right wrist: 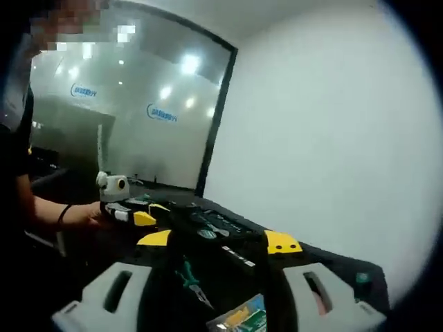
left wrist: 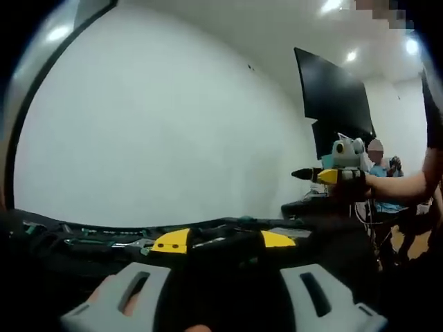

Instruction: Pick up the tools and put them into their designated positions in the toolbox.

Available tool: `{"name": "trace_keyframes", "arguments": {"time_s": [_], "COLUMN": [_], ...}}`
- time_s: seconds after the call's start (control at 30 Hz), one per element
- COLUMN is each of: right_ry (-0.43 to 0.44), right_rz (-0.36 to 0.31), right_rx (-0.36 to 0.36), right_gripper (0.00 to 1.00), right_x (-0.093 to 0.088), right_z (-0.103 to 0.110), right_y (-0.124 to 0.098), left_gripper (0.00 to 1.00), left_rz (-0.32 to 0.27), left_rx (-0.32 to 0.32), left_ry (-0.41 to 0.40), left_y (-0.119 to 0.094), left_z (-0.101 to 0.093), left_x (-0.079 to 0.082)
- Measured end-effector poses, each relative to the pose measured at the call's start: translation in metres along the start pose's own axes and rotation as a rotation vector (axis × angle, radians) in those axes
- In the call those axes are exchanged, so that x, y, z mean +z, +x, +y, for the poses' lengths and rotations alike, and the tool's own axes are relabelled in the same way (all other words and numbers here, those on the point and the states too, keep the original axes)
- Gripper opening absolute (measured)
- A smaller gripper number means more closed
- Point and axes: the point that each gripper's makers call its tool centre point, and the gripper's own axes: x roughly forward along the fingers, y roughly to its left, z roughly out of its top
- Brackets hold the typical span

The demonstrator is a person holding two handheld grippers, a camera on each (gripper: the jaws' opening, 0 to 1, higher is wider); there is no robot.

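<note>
White wall fills the room behind a dark work surface [left wrist: 41, 242]; we also see a glass partition [right wrist: 124, 117] and a black wall screen [left wrist: 332, 97]. Our left gripper [left wrist: 223, 243] has yellow-tipped jaws spread, holding nothing. Our right gripper [right wrist: 216, 242] is likewise spread over the open toolbox [right wrist: 208, 228], where green-handled pliers [right wrist: 190, 277] lie. In the left gripper view a seated person [left wrist: 384, 180] shows.
</note>
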Motion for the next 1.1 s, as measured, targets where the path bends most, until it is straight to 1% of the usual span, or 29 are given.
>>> {"name": "trace_keyframes", "arguments": {"time_s": [0.1,0.13,0.17,0.23,0.3,0.4,0.47,0.5,0.53,0.57,0.6,0.67,0.7,0.73,0.77,0.8,0.87,0.9,0.97,1.0,1.03,1.1], "right_ry": [-0.094,-0.112,-0.144,-0.182,-0.192,-0.29,-0.343,-0.365,-0.407,-0.45,-0.473,-0.439,-0.436,-0.46,-0.48,-0.479,-0.443,-0.438,-0.476,-0.484,-0.485,-0.489], "right_rz": [0.085,0.105,0.147,0.191,0.202,0.294,0.373,0.448,0.515,0.554,0.572,0.61,0.644,0.676,0.701,0.72,0.768,0.792,0.835,0.865,0.908,0.977], "right_rx": [-0.004,-0.005,-0.011,-0.007,0.004,0.012,0.036,0.037,0.019,-0.002,-0.003,0.005,0.006,0.014,0.023,0.031,0.053,0.075,0.113,0.133,0.164,0.157], "right_gripper": [0.47,0.47,0.47,0.47,0.47,0.47,0.47,0.47,0.47,0.47,0.47,0.46,0.46,0.46,0.46,0.46,0.46,0.45,0.44,0.44,0.43,0.4], "right_x": [0.001,0.0,-0.002,-0.004,-0.001,-0.008,-0.021,-0.033,-0.043,-0.049,-0.054,-0.066,-0.073,-0.078,-0.082,-0.085,-0.095,-0.099,-0.108,-0.114,-0.125,-0.14], "right_z": [-0.007,-0.008,-0.013,-0.018,-0.021,-0.03,-0.037,-0.047,-0.06,-0.074,-0.083,-0.097,-0.106,-0.113,-0.117,-0.119,-0.128,-0.129,-0.133,-0.133,-0.134,-0.144], "right_y": [-0.002,-0.002,-0.003,-0.005,-0.006,-0.011,-0.017,-0.023,-0.029,-0.034,-0.037,-0.043,-0.048,-0.052,-0.056,-0.058,-0.065,-0.067,-0.071,-0.074,-0.08,-0.088], "left_gripper": [0.36,0.36,0.36,0.36,0.36,0.36,0.36,0.36,0.36,0.36,0.36,0.36,0.36,0.36,0.36,0.36,0.36,0.36,0.36,0.36,0.36,0.36], "left_rz": [-0.001,0.0,0.003,0.007,0.01,0.01,0.007,0.006,0.005,0.005,0.007,0.01,0.011,0.013,0.015,0.018,0.021,0.023,0.025,0.027,0.03,0.03], "left_rx": [-0.001,0.0,0.0,-0.003,-0.005,-0.004,-0.006,-0.006,-0.006,-0.006,-0.005,-0.007,-0.007,-0.007,-0.006,-0.005,-0.006,-0.007,-0.009,-0.01,-0.011,-0.015], "left_ry": [-0.008,-0.007,-0.005,-0.001,0.003,0.0,-0.005,-0.006,-0.006,-0.006,-0.004,-0.001,0.001,0.003,0.004,0.005,0.008,0.01,0.015,0.017,0.02,0.02], "left_y": [0.0,0.0,0.001,0.001,0.002,0.002,0.001,0.001,0.001,0.001,0.002,0.002,0.002,0.002,0.002,0.002,0.002,0.002,0.003,0.003,0.003,0.003], "left_z": [0.002,0.003,0.003,0.003,0.003,0.004,0.004,0.004,0.004,0.004,0.004,0.004,0.004,0.004,0.004,0.004,0.003,0.003,0.003,0.002,0.002,0.002], "left_x": [-0.001,-0.001,-0.002,-0.003,-0.004,-0.004,-0.004,-0.004,-0.004,-0.004,-0.004,-0.005,-0.005,-0.005,-0.006,-0.006,-0.007,-0.007,-0.008,-0.008,-0.009,-0.009]}}
